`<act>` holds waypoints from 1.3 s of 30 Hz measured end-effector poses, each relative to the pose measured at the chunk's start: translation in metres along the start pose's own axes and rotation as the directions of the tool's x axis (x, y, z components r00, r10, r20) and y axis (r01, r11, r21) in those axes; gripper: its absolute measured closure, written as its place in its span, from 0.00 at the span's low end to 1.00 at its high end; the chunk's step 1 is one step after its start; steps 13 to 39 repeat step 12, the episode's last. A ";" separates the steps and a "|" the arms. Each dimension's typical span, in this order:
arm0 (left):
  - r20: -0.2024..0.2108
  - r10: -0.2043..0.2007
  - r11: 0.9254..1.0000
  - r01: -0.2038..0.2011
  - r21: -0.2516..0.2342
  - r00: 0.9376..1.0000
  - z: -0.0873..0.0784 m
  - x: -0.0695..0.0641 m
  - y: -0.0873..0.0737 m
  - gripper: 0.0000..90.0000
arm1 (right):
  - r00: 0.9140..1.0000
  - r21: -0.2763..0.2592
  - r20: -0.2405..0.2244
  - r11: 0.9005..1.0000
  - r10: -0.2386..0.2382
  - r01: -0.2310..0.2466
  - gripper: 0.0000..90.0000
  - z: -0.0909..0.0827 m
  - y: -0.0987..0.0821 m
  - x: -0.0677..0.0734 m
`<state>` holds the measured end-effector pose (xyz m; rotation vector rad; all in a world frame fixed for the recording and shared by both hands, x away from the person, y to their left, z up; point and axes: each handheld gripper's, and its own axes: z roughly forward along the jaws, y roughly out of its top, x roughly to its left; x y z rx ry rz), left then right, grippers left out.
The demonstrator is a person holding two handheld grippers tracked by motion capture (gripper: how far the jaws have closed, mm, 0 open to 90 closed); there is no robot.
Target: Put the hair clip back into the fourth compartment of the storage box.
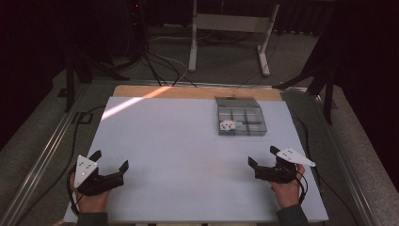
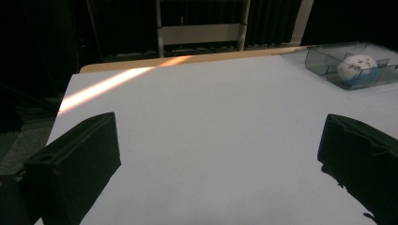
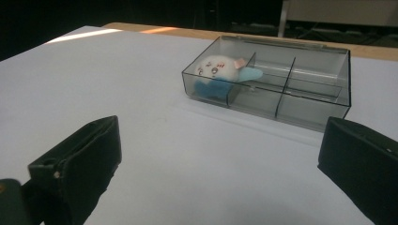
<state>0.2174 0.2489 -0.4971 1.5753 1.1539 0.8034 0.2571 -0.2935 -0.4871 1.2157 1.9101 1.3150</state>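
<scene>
White counter (image 1: 188, 155) under dim light: I hold the left hand-held gripper (image 1: 111, 160) and right hand-held gripper (image 1: 263, 156) at its near edge, jaws spread, empty, well apart from the clear compartment box (image 1: 241, 116) with a plush toy (image 1: 228, 125) in its near-left compartment.

We see a clear smoky-grey plastic organizer box (image 1: 241, 116) lying flat toward the far right of the white bench, lid open, its inside split into compartments. In its near-left compartment we spot a small plush toy (image 3: 217, 69): a round white head with a pink-marked face, a blue body beneath, lying on its side against the box's wall.
</scene>
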 end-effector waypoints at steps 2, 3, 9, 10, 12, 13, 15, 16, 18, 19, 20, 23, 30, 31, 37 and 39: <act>0.001 -0.001 1.000 0.001 -0.002 1.000 0.000 0.000 0.000 0.01 | 1.000 -0.004 0.000 1.000 -0.003 0.003 0.00 -0.001 -0.001 0.000; 0.004 -0.002 1.000 0.002 -0.004 1.000 0.001 0.000 0.000 0.01 | 1.000 -0.007 -0.001 1.000 -0.005 0.005 0.00 -0.002 -0.002 0.000; 0.005 0.002 1.000 -0.002 -0.007 1.000 0.003 0.000 0.000 0.01 | 1.000 -0.045 -0.002 0.999 0.021 -0.021 0.00 -0.013 -0.009 -0.006; 0.004 0.005 1.000 -0.005 -0.003 1.000 0.003 0.001 0.000 0.01 | 1.000 -0.045 0.003 0.999 0.020 -0.020 0.00 -0.014 -0.009 -0.007; 0.006 0.003 1.000 -0.003 -0.002 1.000 0.004 0.001 -0.001 0.01 | 1.000 -0.045 0.007 0.999 0.023 -0.023 0.00 -0.015 -0.011 -0.008; 0.006 0.003 1.000 -0.003 -0.002 1.000 0.004 0.001 -0.001 0.01 | 1.000 -0.045 0.007 0.999 0.023 -0.023 0.00 -0.015 -0.011 -0.008; 0.006 0.003 1.000 -0.003 -0.002 1.000 0.004 0.001 -0.001 0.01 | 1.000 -0.045 0.007 0.999 0.023 -0.023 0.00 -0.015 -0.011 -0.008; 0.006 0.003 1.000 -0.003 -0.002 1.000 0.004 0.001 -0.001 0.01 | 1.000 -0.045 0.007 0.999 0.023 -0.023 0.00 -0.015 -0.011 -0.008; 0.006 0.003 1.000 -0.003 -0.002 1.000 0.004 0.001 -0.001 0.01 | 1.000 -0.045 0.007 0.999 0.023 -0.023 0.00 -0.015 -0.011 -0.008; 0.006 0.003 1.000 -0.003 -0.002 1.000 0.004 0.001 -0.001 0.01 | 1.000 -0.045 0.007 0.999 0.023 -0.023 0.00 -0.015 -0.011 -0.008; 0.006 0.003 1.000 -0.003 -0.002 1.000 0.004 0.001 -0.001 0.01 | 1.000 -0.045 0.007 0.999 0.023 -0.023 0.00 -0.015 -0.011 -0.008; 0.006 0.003 1.000 -0.003 -0.002 1.000 0.004 0.001 -0.001 0.01 | 1.000 -0.045 0.007 0.999 0.023 -0.023 0.00 -0.015 -0.011 -0.008; 0.006 0.003 1.000 -0.003 -0.002 1.000 0.004 0.001 -0.001 0.01 | 1.000 -0.045 0.007 0.999 0.023 -0.023 0.00 -0.015 -0.011 -0.008; 0.006 0.003 1.000 -0.003 -0.002 1.000 0.004 0.001 -0.001 0.01 | 1.000 -0.045 0.007 0.999 0.023 -0.023 0.00 -0.015 -0.011 -0.008; 0.006 0.003 1.000 -0.003 -0.002 1.000 0.004 0.001 -0.001 0.01 | 1.000 -0.045 0.007 0.999 0.023 -0.023 0.00 -0.015 -0.011 -0.008; 0.006 0.003 1.000 -0.003 -0.002 1.000 0.004 0.001 -0.001 0.01 | 1.000 -0.045 0.007 0.999 0.023 -0.023 0.00 -0.015 -0.011 -0.008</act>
